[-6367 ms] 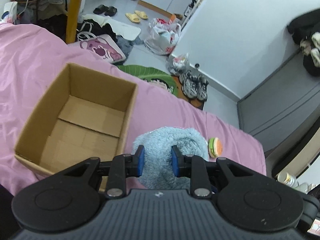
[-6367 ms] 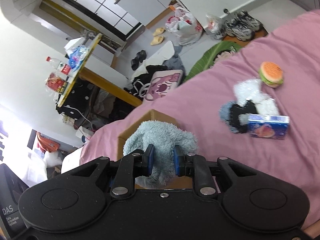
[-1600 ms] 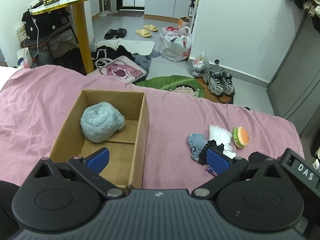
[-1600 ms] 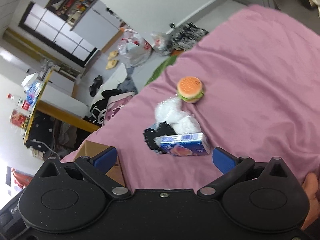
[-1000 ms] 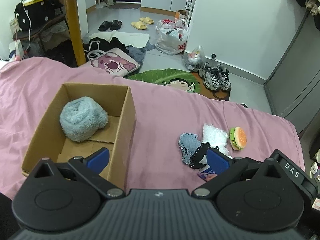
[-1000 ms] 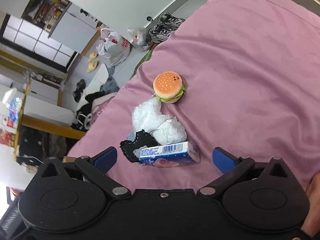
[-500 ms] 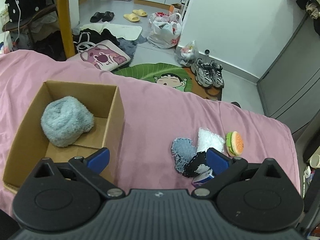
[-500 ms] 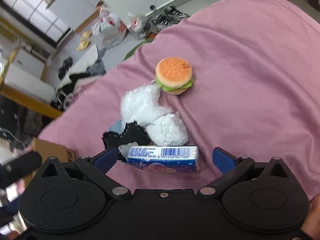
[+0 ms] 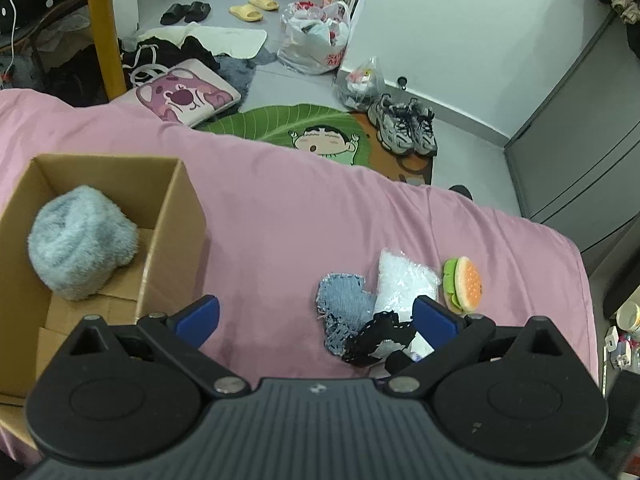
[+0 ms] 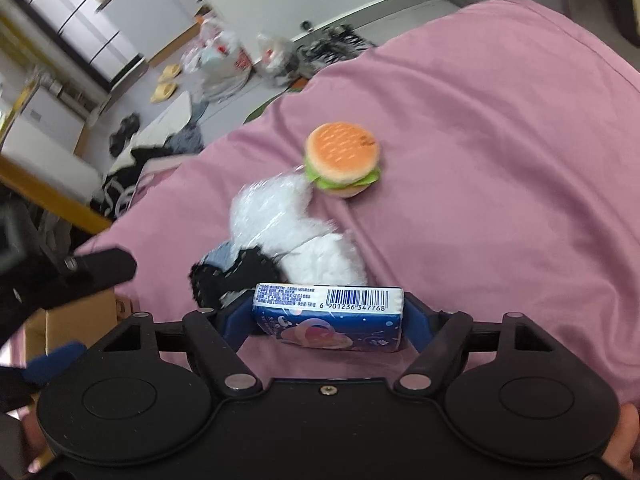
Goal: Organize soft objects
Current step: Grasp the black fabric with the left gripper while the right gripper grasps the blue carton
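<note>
Box [image 9: 176, 208]: cardboard, on the pink bed [image 9: 288, 200] at left; holds fluffy blue bundle [image 9: 80, 244].
Left tongs [image 9: 316, 316]: spread wide, holding nothing, above the sheet.
Fabric pile [image 9: 360, 312]: denim, black and white pieces, touching.
Right tongs [image 10: 328, 320]: blue pads against both ends of the tissue pack [image 10: 328, 316].
Burger toy [image 10: 342, 158]: just beside the white piece.

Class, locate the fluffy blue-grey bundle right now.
In the left wrist view, the fluffy blue-grey bundle lies inside the cardboard box at far left on the pink bedspread.
</note>
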Demonstrator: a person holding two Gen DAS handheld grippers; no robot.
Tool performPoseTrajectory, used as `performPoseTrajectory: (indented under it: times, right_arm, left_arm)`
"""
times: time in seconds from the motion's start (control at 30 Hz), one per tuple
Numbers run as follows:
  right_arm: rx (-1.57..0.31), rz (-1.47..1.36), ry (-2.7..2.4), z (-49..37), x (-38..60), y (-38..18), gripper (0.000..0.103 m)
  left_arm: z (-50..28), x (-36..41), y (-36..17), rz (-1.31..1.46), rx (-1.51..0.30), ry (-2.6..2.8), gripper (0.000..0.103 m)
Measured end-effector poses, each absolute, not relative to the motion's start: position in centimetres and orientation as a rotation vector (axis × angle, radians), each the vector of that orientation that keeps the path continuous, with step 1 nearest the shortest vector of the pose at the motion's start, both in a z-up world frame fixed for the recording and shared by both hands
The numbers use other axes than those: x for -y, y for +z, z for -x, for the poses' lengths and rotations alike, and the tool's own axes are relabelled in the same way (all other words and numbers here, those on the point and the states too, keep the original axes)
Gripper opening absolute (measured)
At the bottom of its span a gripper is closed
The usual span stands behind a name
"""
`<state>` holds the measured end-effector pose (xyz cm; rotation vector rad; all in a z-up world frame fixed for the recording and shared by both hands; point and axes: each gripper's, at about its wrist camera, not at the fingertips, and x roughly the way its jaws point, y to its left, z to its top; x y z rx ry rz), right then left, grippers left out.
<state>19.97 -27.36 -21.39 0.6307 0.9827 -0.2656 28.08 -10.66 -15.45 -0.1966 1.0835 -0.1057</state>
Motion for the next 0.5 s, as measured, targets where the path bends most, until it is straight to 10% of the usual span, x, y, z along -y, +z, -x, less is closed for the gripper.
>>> performPoseTrajectory:
  times: [0.5]
  right_arm:
    - [-0.89,-0.791,-0.452,-18.8,31.6,-22.8,0.073]
  left_arm:
    - [-28.5,13.1,-18.0,0.183,-1.138,-0.136,0.1]
